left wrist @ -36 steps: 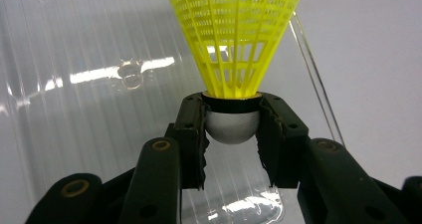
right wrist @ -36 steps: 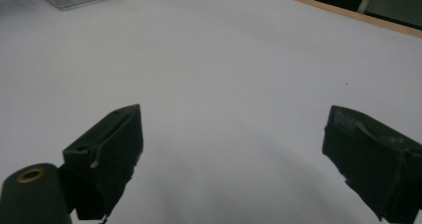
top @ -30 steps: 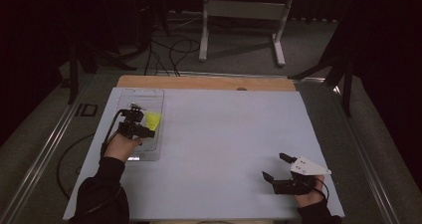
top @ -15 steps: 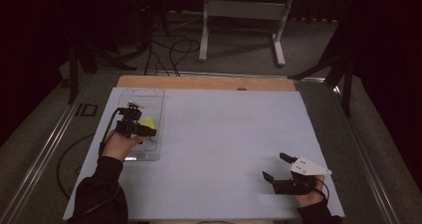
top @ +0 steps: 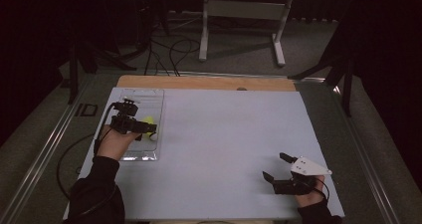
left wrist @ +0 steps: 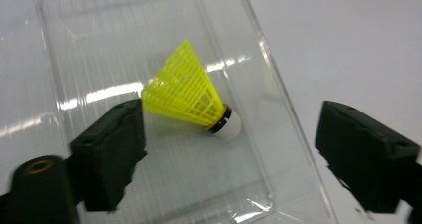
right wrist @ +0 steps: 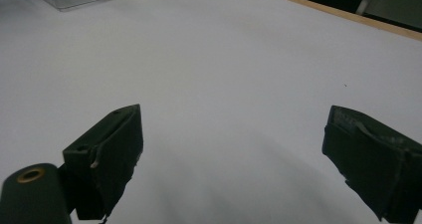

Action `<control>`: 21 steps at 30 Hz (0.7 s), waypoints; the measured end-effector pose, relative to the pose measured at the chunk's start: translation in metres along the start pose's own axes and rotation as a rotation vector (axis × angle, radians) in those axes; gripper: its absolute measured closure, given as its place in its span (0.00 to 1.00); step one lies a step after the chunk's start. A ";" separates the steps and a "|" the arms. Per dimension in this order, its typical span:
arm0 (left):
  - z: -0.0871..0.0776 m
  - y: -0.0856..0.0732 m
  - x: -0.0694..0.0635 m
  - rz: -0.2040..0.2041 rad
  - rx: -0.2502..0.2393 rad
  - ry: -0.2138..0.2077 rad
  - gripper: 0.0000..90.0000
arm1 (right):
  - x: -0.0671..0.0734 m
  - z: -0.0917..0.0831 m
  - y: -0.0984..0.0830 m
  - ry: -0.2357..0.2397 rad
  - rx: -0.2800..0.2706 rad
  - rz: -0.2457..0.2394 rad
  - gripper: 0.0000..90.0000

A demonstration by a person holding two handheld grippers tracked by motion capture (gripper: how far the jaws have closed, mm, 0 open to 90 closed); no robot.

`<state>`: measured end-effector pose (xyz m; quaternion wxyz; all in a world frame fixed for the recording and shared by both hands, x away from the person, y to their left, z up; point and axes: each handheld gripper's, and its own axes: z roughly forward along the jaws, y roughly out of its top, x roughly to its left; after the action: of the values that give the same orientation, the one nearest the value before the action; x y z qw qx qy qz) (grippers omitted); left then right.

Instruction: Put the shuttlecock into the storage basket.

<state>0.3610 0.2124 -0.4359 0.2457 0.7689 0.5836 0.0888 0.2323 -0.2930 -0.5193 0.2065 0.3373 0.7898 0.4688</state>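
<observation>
Left gripper (left wrist: 229,149) jaws just opened, spread, lifted off yellow shuttlecock (left wrist: 191,94) lying between them in clear tray (left wrist: 278,109)

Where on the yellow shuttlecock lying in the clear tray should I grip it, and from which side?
Probably at the narrow end of the shuttlecock, across the black band just behind the white cork. It lies on its side in the clear tray, whose walls block a level approach, so come straight down from above. The mesh skirt looks wide and springy. The left gripper, jaws just opened, hangs above it.

High view overhead, gripper views close, sharing tray (left wrist: 278,99)
</observation>
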 end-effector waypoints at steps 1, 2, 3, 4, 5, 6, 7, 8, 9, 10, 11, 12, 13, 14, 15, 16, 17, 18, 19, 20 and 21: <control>-0.002 0.001 -0.002 0.013 -0.001 0.004 0.11 | 0.000 0.000 0.000 0.000 -0.001 0.000 0.10; -0.002 0.001 -0.002 0.013 -0.001 0.004 0.08 | 0.000 0.000 0.000 0.000 0.000 0.000 0.10; -0.004 0.002 -0.004 0.034 -0.007 -0.007 0.04 | 0.000 0.000 0.000 0.000 0.001 0.000 0.10; -0.005 0.002 -0.004 0.042 -0.009 -0.004 0.01 | 0.000 0.000 0.000 0.000 0.000 0.000 0.10; -0.005 0.002 -0.006 0.054 -0.011 -0.003 0.01 | 0.000 0.000 0.000 0.000 0.000 -0.001 0.10; -0.006 0.002 -0.006 0.061 -0.016 -0.004 0.01 | 0.000 0.000 0.000 0.000 0.000 -0.001 0.10; -0.007 0.003 -0.008 0.068 -0.015 -0.014 0.00 | 0.000 0.000 0.000 0.000 0.000 0.000 0.10; -0.007 0.003 -0.008 0.072 -0.019 -0.015 0.00 | 0.000 0.000 0.000 0.000 0.001 0.000 0.10; -0.007 0.003 -0.009 0.077 -0.022 -0.017 0.00 | 0.000 0.000 0.000 -0.001 0.001 0.000 0.10; -0.008 0.003 -0.010 0.087 -0.023 -0.021 0.00 | 0.000 0.000 0.000 -0.001 0.001 0.000 0.10; -0.008 0.003 -0.010 0.087 -0.023 -0.021 0.00 | 0.000 0.000 0.000 -0.001 0.001 0.000 0.10; -0.010 0.003 -0.013 0.117 -0.040 -0.042 0.00 | 0.000 0.000 0.000 -0.001 0.000 -0.001 0.10; -0.011 0.004 -0.014 0.126 -0.047 -0.044 0.00 | 0.000 0.000 0.000 -0.001 0.001 -0.001 0.10; -0.012 0.004 -0.015 0.138 -0.053 -0.049 0.00 | 0.000 0.000 0.000 -0.001 0.000 0.001 0.10; -0.013 0.004 -0.017 0.156 -0.059 -0.059 0.00 | 0.000 0.000 0.000 0.000 0.000 0.001 0.10; -0.013 0.005 -0.019 0.168 -0.062 -0.067 0.00 | 0.000 0.000 0.000 0.000 0.001 0.000 0.10; -0.014 0.006 -0.020 0.179 -0.067 -0.073 0.00 | 0.000 0.000 0.000 0.000 0.001 0.001 0.10; -0.015 0.006 -0.022 0.190 -0.070 -0.080 0.00 | 0.000 0.000 0.000 0.000 0.001 0.000 0.10; -0.016 0.007 -0.023 0.205 -0.068 -0.087 0.00 | 0.000 0.000 0.000 -0.001 0.001 0.000 0.10; -0.017 0.008 -0.025 0.215 -0.070 -0.095 0.00 | 0.000 0.000 0.000 -0.001 0.000 0.000 0.10; -0.017 0.008 -0.027 0.221 -0.072 -0.109 0.00 | 0.000 0.000 0.000 0.000 0.000 0.001 0.10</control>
<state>0.3527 0.1904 -0.4127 0.2932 0.8228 0.4777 0.0943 0.2325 -0.2930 -0.5194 0.2062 0.3377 0.7898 0.4688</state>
